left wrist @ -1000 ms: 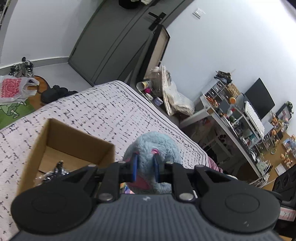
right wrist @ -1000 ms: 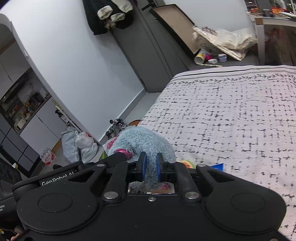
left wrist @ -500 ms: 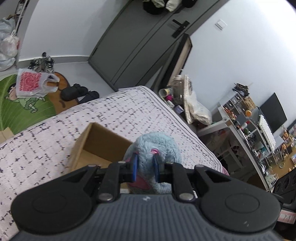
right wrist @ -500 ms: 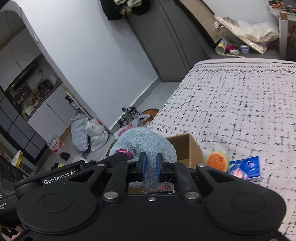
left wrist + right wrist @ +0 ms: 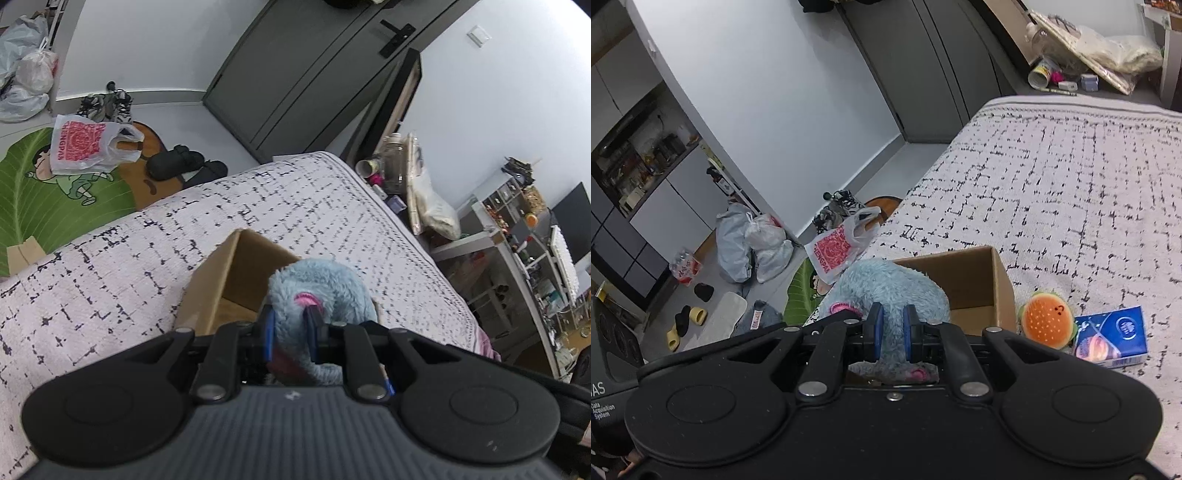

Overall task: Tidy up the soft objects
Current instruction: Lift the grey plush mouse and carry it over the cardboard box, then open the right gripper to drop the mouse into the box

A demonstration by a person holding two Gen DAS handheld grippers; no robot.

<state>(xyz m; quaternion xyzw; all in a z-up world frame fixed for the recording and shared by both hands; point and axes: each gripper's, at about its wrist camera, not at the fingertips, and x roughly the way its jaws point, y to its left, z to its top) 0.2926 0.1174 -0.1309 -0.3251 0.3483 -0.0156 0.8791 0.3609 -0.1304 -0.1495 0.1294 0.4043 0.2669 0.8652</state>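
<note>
- Left tongs [image 5: 290, 334], left wrist view: blue pads pinched narrow on the blue plush toy [image 5: 325, 295], fur bulging between them. Toy held up over the open cardboard box [image 5: 218, 280], which sits on the bed [image 5: 110, 280] with the black-and-white grid cover.
- Same view, floor past the bed edge: green cartoon mat [image 5: 40, 192], white plastic bag with red print [image 5: 83, 146], dark shoes [image 5: 177, 164] near the grey door [image 5: 295, 74].
- Right tongs [image 5: 892, 334], right wrist view: also clamped narrow on the same plush toy [image 5: 882, 284], toy above the box's [image 5: 975, 280] near-left corner.
- Same view: burger plush [image 5: 1047, 323] lies on the bed [image 5: 1071, 184] just beside the box, touching a blue tissue pack [image 5: 1112, 338].
</note>
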